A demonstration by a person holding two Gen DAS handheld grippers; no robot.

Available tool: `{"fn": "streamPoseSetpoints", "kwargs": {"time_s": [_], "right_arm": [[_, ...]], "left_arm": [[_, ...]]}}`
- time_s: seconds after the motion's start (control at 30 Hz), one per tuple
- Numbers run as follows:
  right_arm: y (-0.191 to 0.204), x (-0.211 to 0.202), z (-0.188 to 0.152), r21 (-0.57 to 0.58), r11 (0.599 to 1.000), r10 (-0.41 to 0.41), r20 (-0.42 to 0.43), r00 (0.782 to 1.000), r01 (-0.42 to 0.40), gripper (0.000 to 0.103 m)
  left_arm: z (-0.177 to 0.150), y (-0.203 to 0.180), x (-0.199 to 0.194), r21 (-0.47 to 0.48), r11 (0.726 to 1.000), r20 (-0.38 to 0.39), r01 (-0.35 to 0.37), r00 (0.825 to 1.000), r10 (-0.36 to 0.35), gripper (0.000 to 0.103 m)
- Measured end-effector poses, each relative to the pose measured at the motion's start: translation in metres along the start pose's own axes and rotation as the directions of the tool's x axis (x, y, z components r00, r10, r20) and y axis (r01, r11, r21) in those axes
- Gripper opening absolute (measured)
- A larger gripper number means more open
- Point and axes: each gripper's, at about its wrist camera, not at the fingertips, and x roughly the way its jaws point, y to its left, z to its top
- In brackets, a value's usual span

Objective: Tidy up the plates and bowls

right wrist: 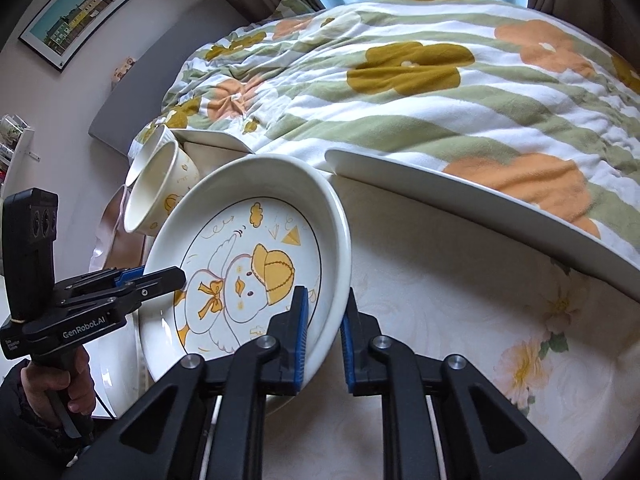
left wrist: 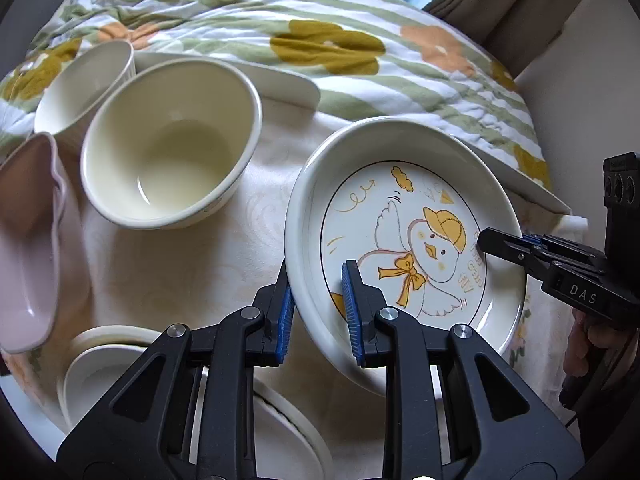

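A deep white plate with a yellow-capped duck drawing (left wrist: pixel 400 208) (right wrist: pixel 240 248) hangs tilted over the table, held from both sides. My left gripper (left wrist: pixel 318 280) (right wrist: pixel 180 276) is shut on its left rim, one blue pad inside and one outside. Across from it, my right gripper (left wrist: pixel 486 238) (right wrist: pixel 325 300) is shut on the opposite rim the same way. A cream bowl (left wrist: pixel 172 160) (right wrist: pixel 160 196) stands to the plate's left. A white ribbed cup (left wrist: pixel 80 88) sits behind the bowl, and a pink bowl (left wrist: pixel 32 248) lies at the far left.
A stack of white dishes (left wrist: pixel 100 364) sits under my left gripper. The table's cream floral cloth (left wrist: pixel 192 272) (right wrist: pixel 460 320) ends at a raised white edge (right wrist: pixel 480 200). Beyond the edge lies a flowered quilt (left wrist: pixel 320 40). A person's hand (right wrist: pixel 60 384) holds the left gripper's handle.
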Motion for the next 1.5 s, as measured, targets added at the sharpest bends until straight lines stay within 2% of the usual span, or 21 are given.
{"fn": "streamPoseSetpoints", "kwargs": {"time_s": [0.2,0.43,0.6,0.73,0.87,1.03,1.33,1.5], "right_arm": [[0.025,-0.04,-0.011,0.022,0.999,-0.028,0.074,0.997,0.026,0.014],[0.086,-0.081,-0.044,0.077,0.994,-0.091,0.156,0.984,0.08,0.014],[0.135,-0.088,-0.079,0.153,0.982,-0.139,0.188,0.972,0.111,0.014],[0.166,-0.078,-0.106,0.214,0.97,-0.159,0.193,0.968,0.117,0.014],[0.193,-0.059,-0.129,0.273,0.956,-0.166,0.184,0.969,0.112,0.014],[0.208,-0.034,-0.145,0.308,0.941,-0.191,0.15,0.97,0.138,0.014],[0.212,0.001,-0.145,0.288,0.93,-0.264,0.089,0.96,0.229,0.014],[0.215,0.01,-0.142,0.264,0.925,-0.302,0.071,0.951,0.274,0.014]], "left_arm": [[-0.004,-0.002,-0.045,0.063,0.997,0.056,0.034,0.998,-0.038,0.02],[-0.02,0.02,-0.104,0.162,0.983,0.101,0.085,0.99,-0.102,0.02],[-0.043,0.054,-0.133,0.234,0.965,0.083,0.121,0.986,-0.143,0.02],[-0.06,0.08,-0.144,0.276,0.953,0.063,0.124,0.987,-0.147,0.02],[-0.077,0.106,-0.142,0.3,0.946,0.025,0.121,0.991,-0.135,0.02],[-0.095,0.131,-0.121,0.293,0.947,-0.027,0.129,0.992,-0.127,0.02],[-0.105,0.156,-0.081,0.271,0.95,-0.074,0.152,0.988,-0.137,0.021],[-0.106,0.155,-0.072,0.292,0.948,-0.08,0.124,0.991,-0.105,0.021]]}}
